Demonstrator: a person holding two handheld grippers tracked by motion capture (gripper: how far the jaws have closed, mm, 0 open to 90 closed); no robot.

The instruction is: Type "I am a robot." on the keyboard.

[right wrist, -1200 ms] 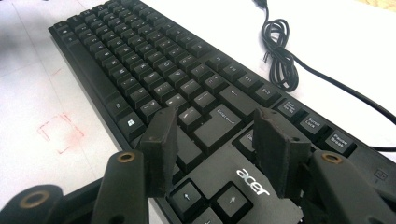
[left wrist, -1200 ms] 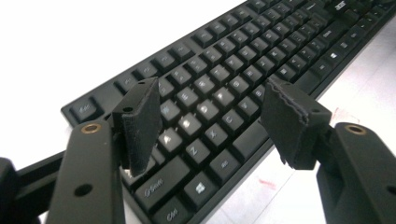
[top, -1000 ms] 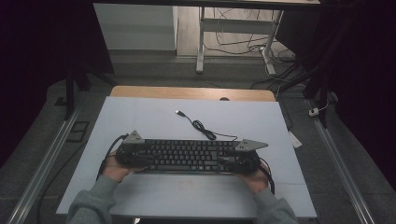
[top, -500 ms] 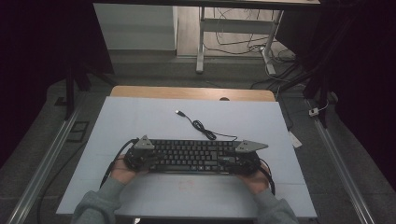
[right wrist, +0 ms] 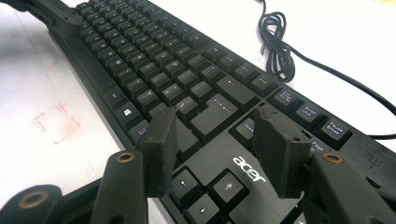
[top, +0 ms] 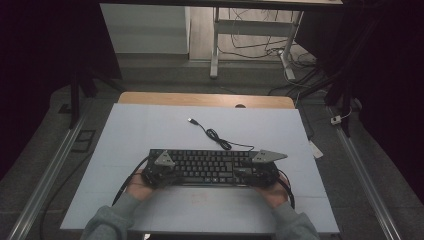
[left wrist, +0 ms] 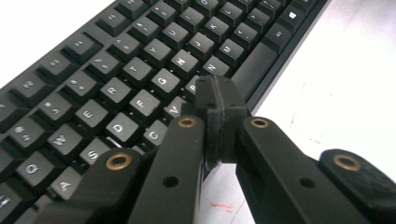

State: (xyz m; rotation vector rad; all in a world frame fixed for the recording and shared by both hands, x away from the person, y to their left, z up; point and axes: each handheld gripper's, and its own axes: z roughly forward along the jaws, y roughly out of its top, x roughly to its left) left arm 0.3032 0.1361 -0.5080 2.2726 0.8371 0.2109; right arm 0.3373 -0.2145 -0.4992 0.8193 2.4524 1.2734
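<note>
A black Acer keyboard (top: 207,165) lies lengthwise across the near part of the white table top (top: 150,125). Its black cable (top: 220,141) coils behind it and ends in a USB plug (top: 191,120). My left gripper (top: 161,172) hovers over the keyboard's left part. In the left gripper view it (left wrist: 215,91) is shut, pads pressed together with nothing between them, just above the letter keys (left wrist: 140,84). My right gripper (top: 257,172) is over the keyboard's right end. In the right gripper view it (right wrist: 215,121) stands open above the arrow keys (right wrist: 210,191) and the logo.
A faint red square mark (top: 197,197) is drawn on the table in front of the keyboard. A wooden strip (top: 205,99) runs along the table's far edge. Metal rails (top: 45,175) flank the table, and a desk frame with cables (top: 250,40) stands beyond.
My left gripper has slid rightward from the keyboard's left end to over its letter keys. The right gripper and the keyboard have stayed where they were.
</note>
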